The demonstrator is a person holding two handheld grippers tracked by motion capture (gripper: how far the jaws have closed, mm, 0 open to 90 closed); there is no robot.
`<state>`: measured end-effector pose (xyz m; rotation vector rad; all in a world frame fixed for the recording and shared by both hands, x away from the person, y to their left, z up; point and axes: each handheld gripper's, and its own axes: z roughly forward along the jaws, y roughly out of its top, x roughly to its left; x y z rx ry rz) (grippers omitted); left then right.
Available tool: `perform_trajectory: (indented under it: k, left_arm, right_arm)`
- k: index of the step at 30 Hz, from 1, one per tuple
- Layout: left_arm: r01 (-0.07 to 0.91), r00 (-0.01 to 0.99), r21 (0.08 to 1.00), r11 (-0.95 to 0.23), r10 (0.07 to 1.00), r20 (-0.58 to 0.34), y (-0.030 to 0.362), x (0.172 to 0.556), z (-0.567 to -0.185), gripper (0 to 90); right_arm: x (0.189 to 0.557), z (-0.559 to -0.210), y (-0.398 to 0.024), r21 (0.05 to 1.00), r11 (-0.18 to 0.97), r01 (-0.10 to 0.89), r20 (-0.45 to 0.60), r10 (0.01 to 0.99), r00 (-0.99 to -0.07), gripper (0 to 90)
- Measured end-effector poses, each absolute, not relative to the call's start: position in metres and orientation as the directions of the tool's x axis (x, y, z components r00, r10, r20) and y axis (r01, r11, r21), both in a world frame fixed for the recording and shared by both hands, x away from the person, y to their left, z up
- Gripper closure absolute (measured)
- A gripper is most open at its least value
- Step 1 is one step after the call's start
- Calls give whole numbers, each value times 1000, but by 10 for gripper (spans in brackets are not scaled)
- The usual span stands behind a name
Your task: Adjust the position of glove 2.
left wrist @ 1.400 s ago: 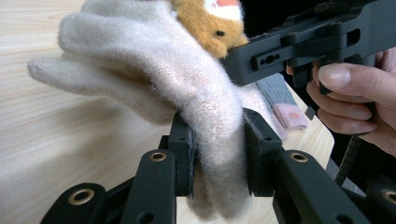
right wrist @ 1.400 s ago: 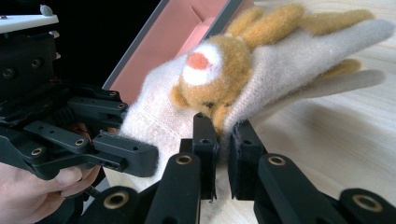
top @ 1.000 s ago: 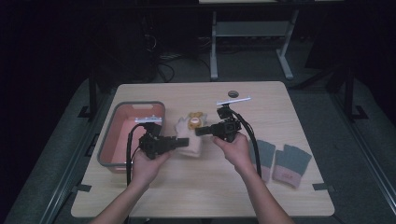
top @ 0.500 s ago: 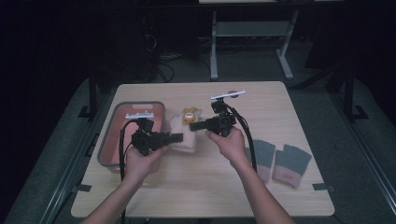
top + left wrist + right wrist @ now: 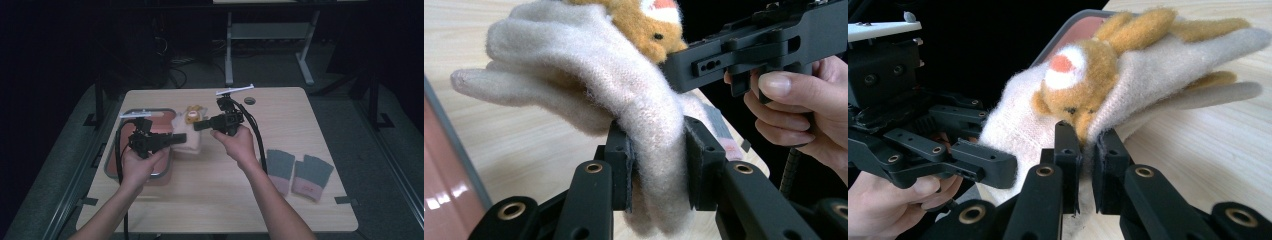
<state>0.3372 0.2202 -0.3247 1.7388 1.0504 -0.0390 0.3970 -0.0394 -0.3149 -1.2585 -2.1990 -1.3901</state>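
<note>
A cream woolly glove (image 5: 187, 142) with a brown plush animal head (image 5: 192, 116) on it hangs between both grippers, above the table. My left gripper (image 5: 658, 165) is shut on its cuff, and the wool bulges out between the pads. My right gripper (image 5: 1087, 145) is shut on the glove's edge, right under the animal head (image 5: 1078, 90). In the high view the left gripper (image 5: 180, 139) points right and the right gripper (image 5: 197, 125) points left, with their tips close together. The glove's fingers (image 5: 1198, 75) trail out toward the table.
A pink tray with a grey rim (image 5: 111, 170) lies under my left hand at the table's left. A pair of grey gloves (image 5: 280, 165) (image 5: 311, 175) lies flat at the right. A small round hole (image 5: 249, 101) is in the table's far side.
Both hands have risen and drifted toward the far side of the table, carrying the cream glove up with them. Both grips are unchanged.
</note>
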Motion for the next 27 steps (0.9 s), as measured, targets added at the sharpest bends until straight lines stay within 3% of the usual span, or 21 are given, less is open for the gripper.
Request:
perform_trajectory:
  k: [27]
  left_arm:
    - [655,567,756,7,656,-498,276,341,-305,688]
  right_arm:
    - [420,-291,22,632,227,741,590,480,-650,828]
